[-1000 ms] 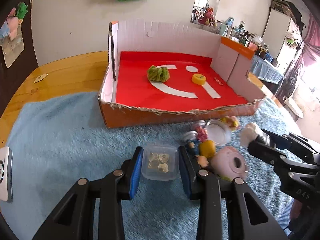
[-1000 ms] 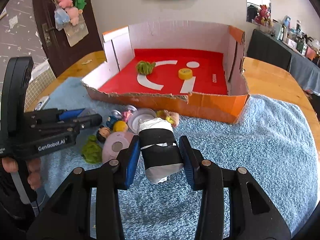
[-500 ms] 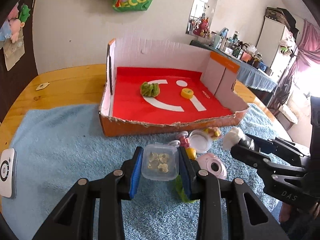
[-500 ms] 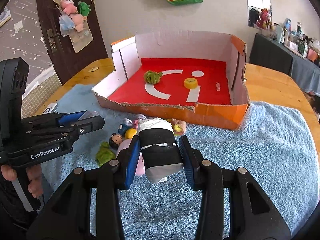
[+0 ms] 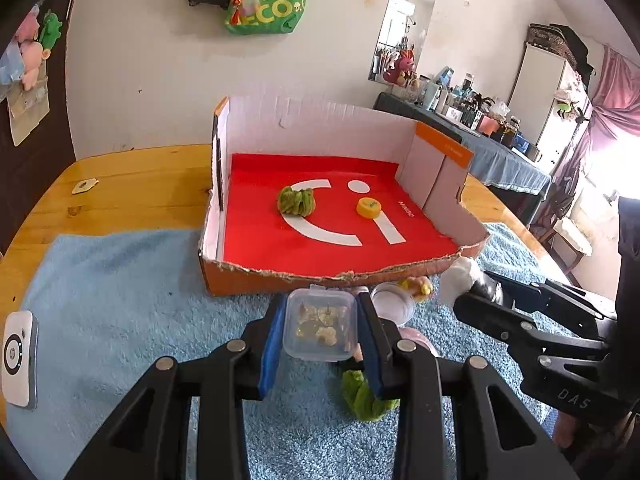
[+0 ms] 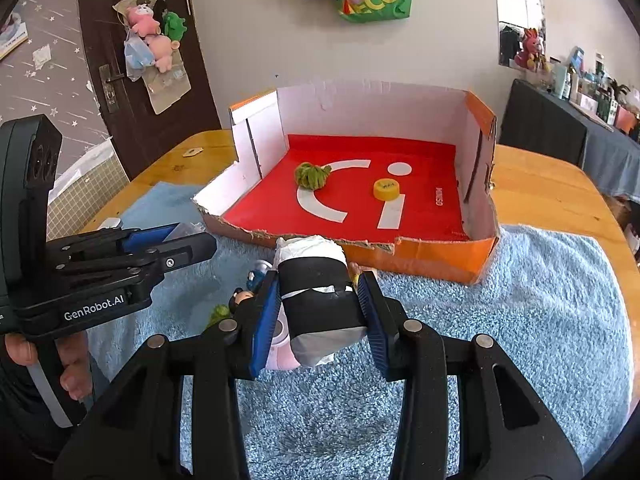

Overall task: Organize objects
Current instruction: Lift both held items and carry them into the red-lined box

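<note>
My left gripper [image 5: 320, 330] is shut on a small clear plastic box [image 5: 320, 326] of pale bits, held above the blue towel. My right gripper [image 6: 318, 316] is shut on a black-and-white wrapped bundle [image 6: 316, 300]; it also shows at the right of the left wrist view as the right gripper [image 5: 476, 284]. Ahead stands an open cardboard box [image 5: 332, 276] with a red floor, holding a green fuzzy clump [image 5: 297, 201] and a yellow cap [image 5: 369, 207]. Small toys lie on the towel under both grippers: a green clump [image 5: 366, 396], a clear round lid [image 5: 392, 302], a pink disc [image 6: 280, 354].
A blue towel [image 5: 120, 300] covers the wooden table [image 5: 132, 184]. A white device [image 5: 18, 358] lies at the towel's left edge. A small tag [image 5: 83, 186] sits on the bare wood. The left gripper's body [image 6: 108, 276] and a hand [image 6: 68, 364] fill the left of the right wrist view.
The left gripper has risen with the clear box, off the towel, and the toys now lie below it. The right gripper with the bundle has lifted slightly; the box looks farther off.
</note>
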`<state>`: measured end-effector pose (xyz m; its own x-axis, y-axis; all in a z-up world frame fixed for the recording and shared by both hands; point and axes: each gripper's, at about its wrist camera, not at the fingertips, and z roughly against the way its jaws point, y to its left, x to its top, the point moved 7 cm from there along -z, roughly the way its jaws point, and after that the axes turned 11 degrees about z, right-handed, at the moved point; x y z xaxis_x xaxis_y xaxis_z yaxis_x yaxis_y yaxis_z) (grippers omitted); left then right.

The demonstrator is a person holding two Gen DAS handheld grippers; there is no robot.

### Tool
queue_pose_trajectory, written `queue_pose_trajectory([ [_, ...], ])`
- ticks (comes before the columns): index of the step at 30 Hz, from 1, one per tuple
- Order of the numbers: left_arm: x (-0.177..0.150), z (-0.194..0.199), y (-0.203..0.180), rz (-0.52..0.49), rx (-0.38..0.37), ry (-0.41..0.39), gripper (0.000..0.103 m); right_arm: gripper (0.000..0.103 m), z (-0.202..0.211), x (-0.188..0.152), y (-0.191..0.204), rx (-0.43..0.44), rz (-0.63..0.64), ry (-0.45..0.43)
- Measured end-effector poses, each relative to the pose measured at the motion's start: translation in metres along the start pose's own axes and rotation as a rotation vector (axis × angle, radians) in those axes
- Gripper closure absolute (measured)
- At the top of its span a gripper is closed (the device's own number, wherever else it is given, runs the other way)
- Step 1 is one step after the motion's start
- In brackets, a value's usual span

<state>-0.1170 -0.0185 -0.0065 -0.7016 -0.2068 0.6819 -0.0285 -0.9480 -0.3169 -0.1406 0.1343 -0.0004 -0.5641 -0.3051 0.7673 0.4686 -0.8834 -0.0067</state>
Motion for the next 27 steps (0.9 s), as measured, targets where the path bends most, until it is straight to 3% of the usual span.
queue_pose_trajectory([
  [27, 0.043, -0.02, -0.007, -0.006, 0.003, 0.003, 0.067, 0.065, -0.02, 0.037, -0.024, -0.005, 0.005, 0.022],
])
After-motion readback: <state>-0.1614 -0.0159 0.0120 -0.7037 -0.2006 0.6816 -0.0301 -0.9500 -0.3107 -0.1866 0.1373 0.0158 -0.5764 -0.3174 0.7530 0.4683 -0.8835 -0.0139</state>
